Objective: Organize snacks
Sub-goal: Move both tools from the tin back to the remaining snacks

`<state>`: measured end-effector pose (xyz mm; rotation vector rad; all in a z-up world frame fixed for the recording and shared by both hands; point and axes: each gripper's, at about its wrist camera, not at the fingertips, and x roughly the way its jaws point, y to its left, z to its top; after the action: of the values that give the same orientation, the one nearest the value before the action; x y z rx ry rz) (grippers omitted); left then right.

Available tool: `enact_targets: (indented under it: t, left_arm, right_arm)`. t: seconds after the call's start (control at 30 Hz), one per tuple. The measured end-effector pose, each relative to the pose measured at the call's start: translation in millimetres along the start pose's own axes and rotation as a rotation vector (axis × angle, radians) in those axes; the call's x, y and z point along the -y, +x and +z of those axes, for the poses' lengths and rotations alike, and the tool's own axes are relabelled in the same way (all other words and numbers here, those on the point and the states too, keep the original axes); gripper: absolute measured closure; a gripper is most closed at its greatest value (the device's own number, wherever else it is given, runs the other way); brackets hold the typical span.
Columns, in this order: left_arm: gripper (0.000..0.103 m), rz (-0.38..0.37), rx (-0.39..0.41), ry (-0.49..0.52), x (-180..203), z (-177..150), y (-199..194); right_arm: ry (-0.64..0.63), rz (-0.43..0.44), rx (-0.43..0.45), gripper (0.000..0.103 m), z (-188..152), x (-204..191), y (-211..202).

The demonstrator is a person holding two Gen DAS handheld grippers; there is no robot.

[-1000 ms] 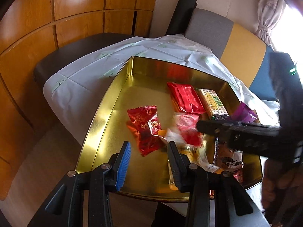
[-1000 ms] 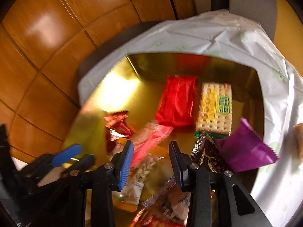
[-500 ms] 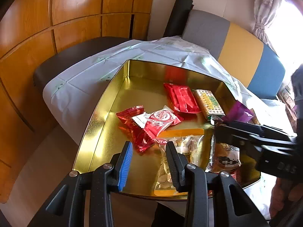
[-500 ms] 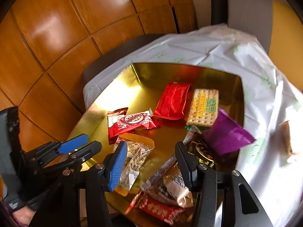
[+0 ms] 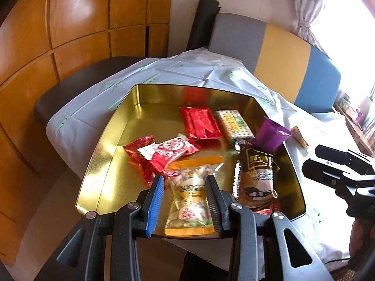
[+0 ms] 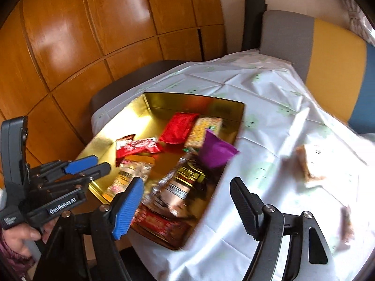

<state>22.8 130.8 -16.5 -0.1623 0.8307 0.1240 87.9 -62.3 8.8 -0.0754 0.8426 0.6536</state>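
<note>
A gold tin tray (image 5: 110, 145) on the white tablecloth holds several snacks: a red packet (image 5: 201, 123), a cracker pack (image 5: 235, 124), a purple packet (image 5: 270, 134), a red-and-white candy wrapper (image 5: 171, 149) lying on a red foil packet (image 5: 138, 149), a clear nut bag (image 5: 189, 199) and a brown packet (image 5: 257, 178). My left gripper (image 5: 185, 179) hovers over the tray's near edge, narrowly open and holding nothing. My right gripper (image 6: 186, 182) is above the tray's right rim (image 6: 236, 126), its jaws opening wide with nothing between them.
A brownish snack (image 6: 309, 164) lies blurred on the tablecloth (image 6: 269, 98) right of the tray, with a smaller one (image 6: 346, 224) nearer. Wooden wall panels stand on the left. A grey, yellow and blue seat back (image 5: 276, 46) rises behind the table.
The right gripper let go of the red-and-white candy wrapper, which now lies in the tray. It then drew back to the right and opened wide. The left gripper pulled back slightly.
</note>
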Motion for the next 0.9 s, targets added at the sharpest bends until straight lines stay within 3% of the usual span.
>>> enact_targets:
  t: [0.9]
  left_arm:
    - [0.066,-0.094,-0.015,0.2,72,-5,-7]
  right_arm:
    - [0.102,-0.283,-0.072,0.024,-45,146,-54]
